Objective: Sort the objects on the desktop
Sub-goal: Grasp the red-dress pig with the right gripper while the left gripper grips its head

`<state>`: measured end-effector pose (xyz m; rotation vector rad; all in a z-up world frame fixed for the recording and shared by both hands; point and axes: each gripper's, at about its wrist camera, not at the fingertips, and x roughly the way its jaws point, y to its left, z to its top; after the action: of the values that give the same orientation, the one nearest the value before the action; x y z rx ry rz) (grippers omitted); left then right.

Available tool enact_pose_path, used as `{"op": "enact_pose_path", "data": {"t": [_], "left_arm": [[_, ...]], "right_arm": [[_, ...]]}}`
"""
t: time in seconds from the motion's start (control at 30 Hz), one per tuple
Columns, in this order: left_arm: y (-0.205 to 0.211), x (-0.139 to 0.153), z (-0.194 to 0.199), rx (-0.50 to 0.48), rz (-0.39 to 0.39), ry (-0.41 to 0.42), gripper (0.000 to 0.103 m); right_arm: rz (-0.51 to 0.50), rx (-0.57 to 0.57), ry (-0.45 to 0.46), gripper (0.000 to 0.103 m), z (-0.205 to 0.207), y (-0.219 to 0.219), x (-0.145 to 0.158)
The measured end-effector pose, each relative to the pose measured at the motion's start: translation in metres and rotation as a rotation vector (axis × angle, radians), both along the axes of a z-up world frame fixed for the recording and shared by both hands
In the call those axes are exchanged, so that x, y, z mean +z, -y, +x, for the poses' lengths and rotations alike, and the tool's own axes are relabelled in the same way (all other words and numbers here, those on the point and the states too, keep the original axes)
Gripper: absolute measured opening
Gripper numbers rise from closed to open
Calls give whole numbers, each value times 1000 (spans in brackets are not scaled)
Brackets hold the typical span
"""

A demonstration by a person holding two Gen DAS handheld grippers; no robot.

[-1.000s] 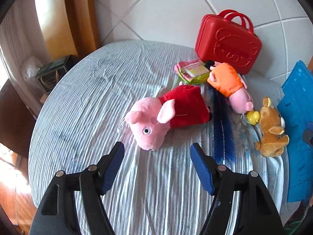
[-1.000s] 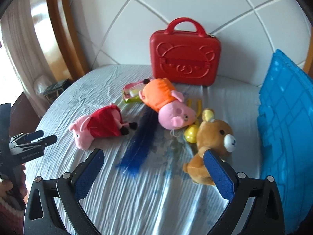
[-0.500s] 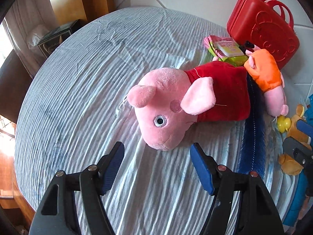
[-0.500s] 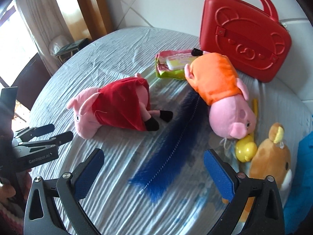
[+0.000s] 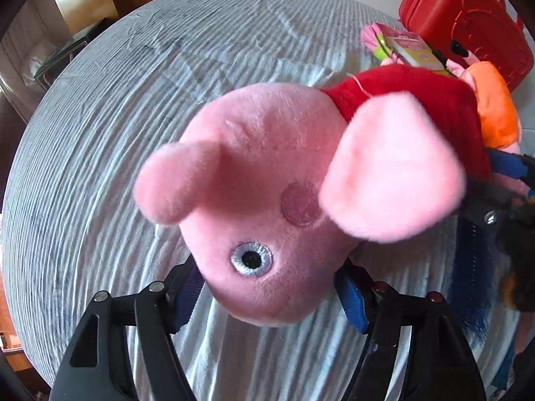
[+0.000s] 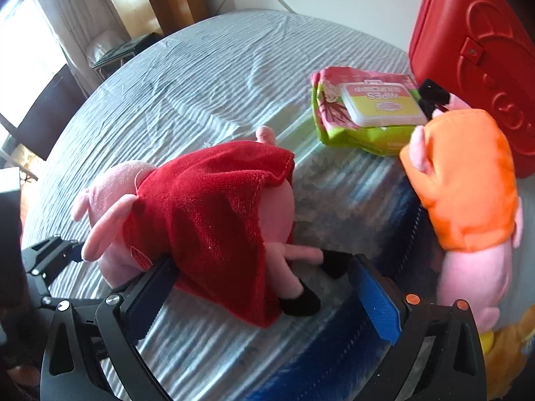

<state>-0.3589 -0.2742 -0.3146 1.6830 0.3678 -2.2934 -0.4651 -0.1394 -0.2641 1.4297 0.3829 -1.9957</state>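
While the pink pig in the red dress [image 5: 277,200] lies on its side on the striped cloth of the desk [image 5: 117,117], both tongs straddle it: the left tongs [image 5: 267,297] stand apart around its snout, pads beside the plush and not clearly pressing, and the right tongs [image 6: 264,297] stand apart around the hem of the dress and the black-shoed legs, again with no squeeze visible. To do this grasp well, I would sink each pair a little further so the pads bite the stuffed body, not loose fabric or an ear, then close both evenly and lift level so the toy does not sag or twist. Just beside it lie a dark blue feather [image 6: 414,234] and a second pig in orange [image 6: 468,187]; the right tongs should avoid snagging either. Farther back sit a pack of wipes [image 6: 364,110] and a red toy case [image 6: 481,60] by the wall.
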Motion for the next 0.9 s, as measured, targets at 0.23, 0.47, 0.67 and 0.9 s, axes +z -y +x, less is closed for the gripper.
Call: {"op": "enact_pose_path", "data": {"t": [0.23, 0.47, 0.67, 0.9], "left_arm": [[4, -2, -11, -5, -34, -30, 81], [-5, -8, -12, -49, -31, -24, 103], [3, 5, 1, -10, 0, -29, 97], [-9, 38, 6, -64, -129, -123, 97]], "right_arm": [[-82, 0, 61, 103, -13, -4, 3], [-83, 14, 94, 103, -4, -7, -8], [-92, 19, 73, 103, -4, -3, 0], [-70, 77, 55, 103, 2, 13, 2]]}}
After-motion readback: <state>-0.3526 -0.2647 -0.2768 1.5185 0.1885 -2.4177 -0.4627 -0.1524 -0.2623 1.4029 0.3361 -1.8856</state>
